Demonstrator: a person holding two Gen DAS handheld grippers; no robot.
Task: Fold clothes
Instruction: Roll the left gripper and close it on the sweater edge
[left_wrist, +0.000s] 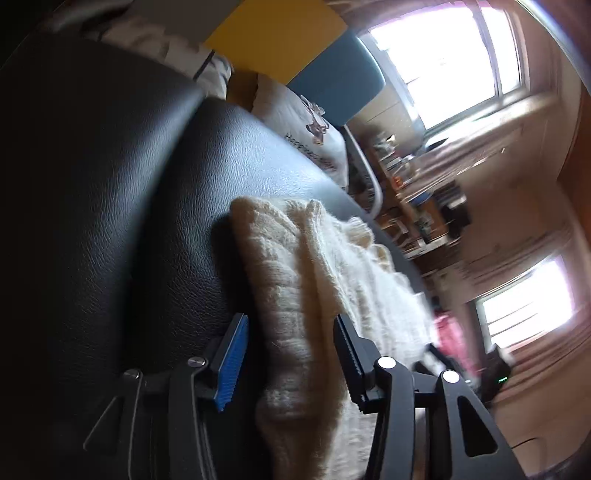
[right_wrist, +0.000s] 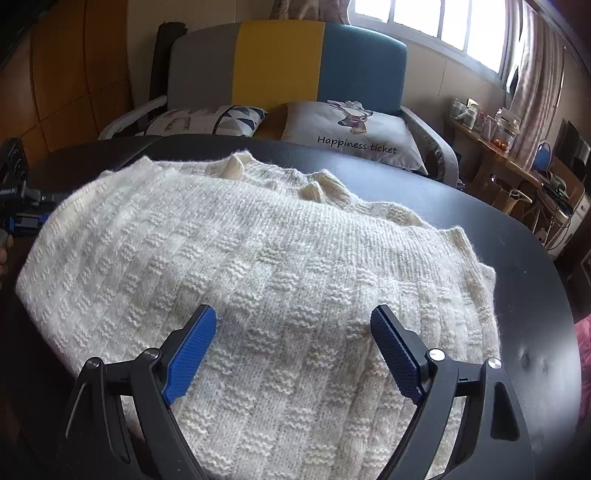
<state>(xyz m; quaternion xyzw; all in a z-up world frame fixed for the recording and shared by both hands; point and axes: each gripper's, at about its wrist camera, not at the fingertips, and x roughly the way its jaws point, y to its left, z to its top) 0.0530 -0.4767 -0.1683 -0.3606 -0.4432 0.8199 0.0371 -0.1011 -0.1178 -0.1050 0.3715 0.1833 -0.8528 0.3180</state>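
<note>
**Sweater lies flat; left gripper stands at its edge, right gripper over its near part**

The cream knitted sweater (right_wrist: 258, 266) is spread on the black table (right_wrist: 524, 258), and it covers most of the top. Its long side runs from left to right across the right wrist view, and the ribbed collar (right_wrist: 317, 188) is at the far side, toward the sofa.

On the left side, the left gripper (left_wrist: 291, 354) is at the edge of the sweater (left_wrist: 332, 280). Its jaws stand apart, and a thick rolled edge of the knit passes between them. The blue pad on one side is clear of the wool. The other finger is close to the cloth, but I cannot tell if it touches; I judge that nothing is gripped. In the right wrist view, this gripper (right_wrist: 22, 218) shows only at the left border, just beside the left edge of the sweater.

On the right side, the right gripper (right_wrist: 293, 354) points down over the near part of the sweater. Its jaws are wide open and hold nothing; the knit is below them, not between the pads.

So the left gripper is nearer to an edge that can be taken. The next fold probably depends on closing on this left edge and carrying it across toward the right.

No container is in view. Behind the table, a sofa (right_wrist: 280, 55) carries a printed cushion (right_wrist: 351, 129).
</note>
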